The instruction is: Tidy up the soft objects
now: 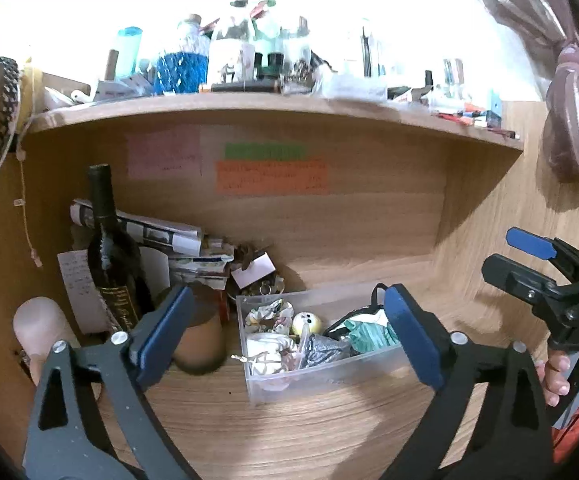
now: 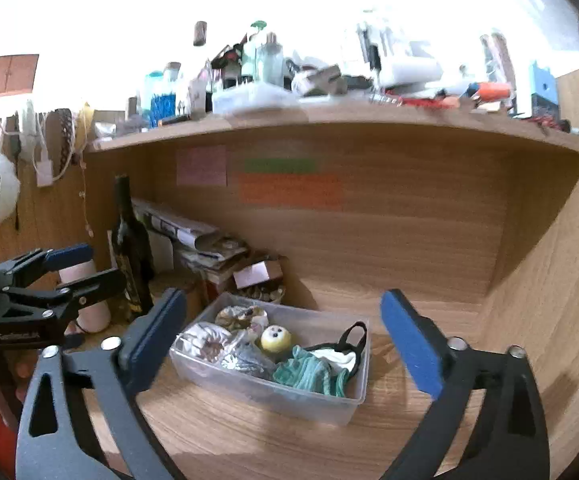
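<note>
A clear plastic box [image 1: 321, 380] [image 2: 341, 404] stands on the wooden desk under a shelf. In it lie scrunchies [image 2: 209, 342], a yellow soft ball with eyes [image 1: 307, 322] [image 2: 275, 338], a grey shiny scrunchie [image 2: 249, 360], a teal cloth [image 1: 369, 334] [image 2: 309, 372] and a black-and-white mask [image 2: 345, 354]. My left gripper [image 1: 289, 338] is open and empty, held in front of the box. My right gripper [image 2: 285, 346] is open and empty, also facing the box. Each gripper shows at the edge of the other's view [image 1: 529, 264] [image 2: 73, 268].
A dark wine bottle [image 1: 111, 256] [image 2: 131, 252], a brown cup [image 1: 203, 340], a pink candle [image 1: 35, 330] and stacked papers [image 1: 161, 236] crowd the left back corner. A cluttered shelf [image 1: 273, 104] overhangs. The desk's right wall [image 2: 549, 280] closes that side.
</note>
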A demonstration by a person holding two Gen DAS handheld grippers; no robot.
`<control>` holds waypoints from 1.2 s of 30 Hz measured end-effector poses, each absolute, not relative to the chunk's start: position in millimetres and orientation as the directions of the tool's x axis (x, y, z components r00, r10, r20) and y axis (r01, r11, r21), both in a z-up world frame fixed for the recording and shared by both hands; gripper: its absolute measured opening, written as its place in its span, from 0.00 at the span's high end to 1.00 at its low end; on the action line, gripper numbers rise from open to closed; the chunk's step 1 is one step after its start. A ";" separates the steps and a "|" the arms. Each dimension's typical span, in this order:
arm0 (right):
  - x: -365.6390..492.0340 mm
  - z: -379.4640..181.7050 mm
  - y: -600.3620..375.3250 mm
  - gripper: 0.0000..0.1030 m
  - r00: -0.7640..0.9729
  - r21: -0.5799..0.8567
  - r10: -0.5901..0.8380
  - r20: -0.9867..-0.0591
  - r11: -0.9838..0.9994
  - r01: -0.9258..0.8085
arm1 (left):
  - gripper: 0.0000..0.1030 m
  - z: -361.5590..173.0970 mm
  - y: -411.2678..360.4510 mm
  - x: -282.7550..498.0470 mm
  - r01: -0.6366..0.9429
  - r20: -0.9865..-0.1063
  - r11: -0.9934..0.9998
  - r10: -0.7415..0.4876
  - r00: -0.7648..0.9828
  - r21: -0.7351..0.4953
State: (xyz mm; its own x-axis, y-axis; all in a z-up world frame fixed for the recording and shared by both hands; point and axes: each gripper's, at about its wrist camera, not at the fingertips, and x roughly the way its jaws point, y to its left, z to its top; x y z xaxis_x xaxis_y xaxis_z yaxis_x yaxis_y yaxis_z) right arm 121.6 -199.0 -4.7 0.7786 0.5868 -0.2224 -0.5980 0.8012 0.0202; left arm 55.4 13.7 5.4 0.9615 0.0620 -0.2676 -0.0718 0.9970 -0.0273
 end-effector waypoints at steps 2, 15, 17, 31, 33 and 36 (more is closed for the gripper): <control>115.3 -2.6 -202.8 0.00 0.790 0.018 0.578 -0.203 0.809 -0.588 | 0.03 8.3 12.7 49.0 -0.073 -0.254 0.997 0.064 0.965 -0.025; 87.1 8.9 -205.4 0.00 0.807 -0.011 0.577 -0.128 0.813 -0.583 | 0.00 20.3 6.9 26.9 -0.064 -0.193 0.998 0.060 0.979 -0.014; 84.0 10.0 -205.5 0.00 0.809 -0.014 0.575 -0.121 0.814 -0.581 | 0.00 21.6 6.0 25.2 -0.064 -0.187 0.998 0.060 0.980 -0.013; 72.7 13.5 -207.2 0.00 0.812 -0.021 0.577 -0.087 0.814 -0.581 | 0.00 24.8 2.5 19.2 -0.059 -0.166 0.998 0.058 0.984 0.001; 72.1 13.7 -207.2 0.00 0.812 -0.020 0.577 -0.086 0.814 -0.580 | 0.00 24.7 4.0 18.9 -0.056 -0.165 0.998 0.056 0.985 0.000; 72.1 13.6 -207.2 0.00 0.812 -0.020 0.577 -0.086 0.814 -0.581 | 0.00 24.5 4.9 18.8 -0.053 -0.165 0.999 0.052 0.985 0.000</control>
State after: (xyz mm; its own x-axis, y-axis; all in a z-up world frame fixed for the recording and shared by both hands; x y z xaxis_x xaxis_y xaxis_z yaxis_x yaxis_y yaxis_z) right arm 72.1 -207.2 13.6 0.8121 0.5771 -0.0859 -0.5806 0.8140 -0.0197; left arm 18.8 4.9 24.5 0.9848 0.0523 -0.1654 -0.0530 0.9986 0.0002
